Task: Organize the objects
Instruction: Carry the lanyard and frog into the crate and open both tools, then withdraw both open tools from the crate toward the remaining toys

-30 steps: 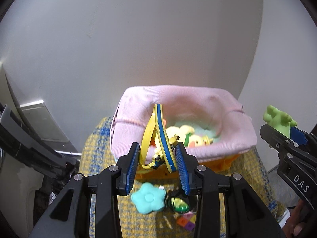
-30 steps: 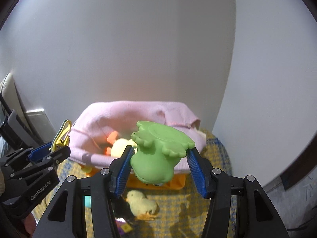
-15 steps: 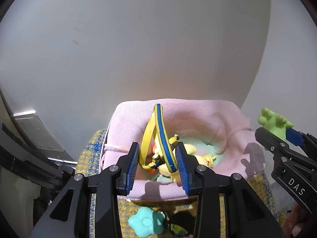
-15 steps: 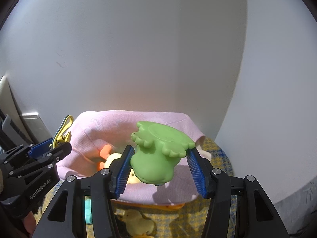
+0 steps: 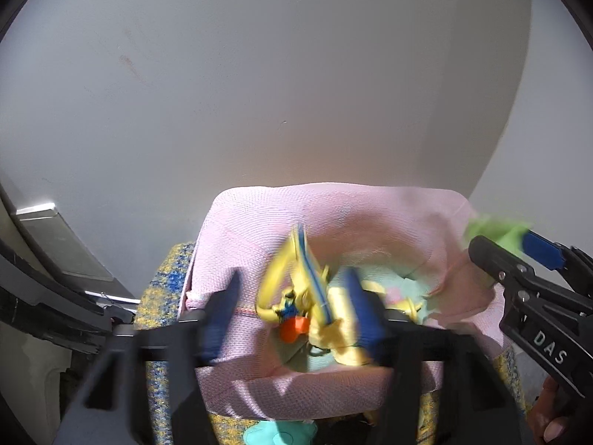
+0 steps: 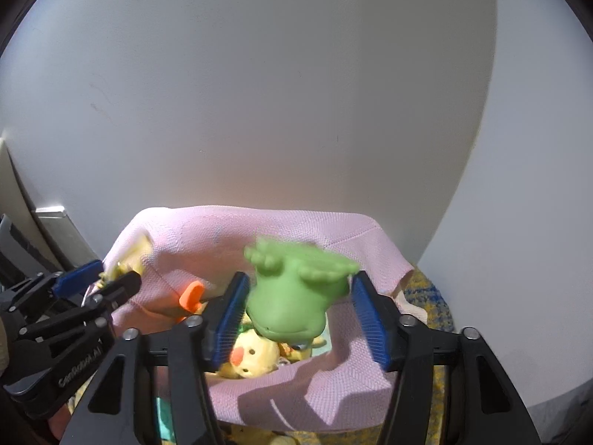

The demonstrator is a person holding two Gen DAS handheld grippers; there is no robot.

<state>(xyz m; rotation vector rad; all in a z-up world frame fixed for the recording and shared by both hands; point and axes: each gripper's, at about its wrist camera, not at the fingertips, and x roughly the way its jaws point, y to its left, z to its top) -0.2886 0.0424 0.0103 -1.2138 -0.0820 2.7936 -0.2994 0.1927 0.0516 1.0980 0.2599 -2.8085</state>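
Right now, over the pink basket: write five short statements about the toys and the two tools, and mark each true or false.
1. The green frog toy sits between the fingers of the right tool, which have just been opening. True.
2. The pink basket is empty. False: a yellow chick toy and other toys lie inside.
3. The yellow and blue strap is over the basket's opening, between the left tool's parted fingers. True.
4. The left tool is clamped shut. False: its fingers stand apart, having just been opening.
5. The basket rests on bare wood. False: it rests on a yellow and blue woven cloth.
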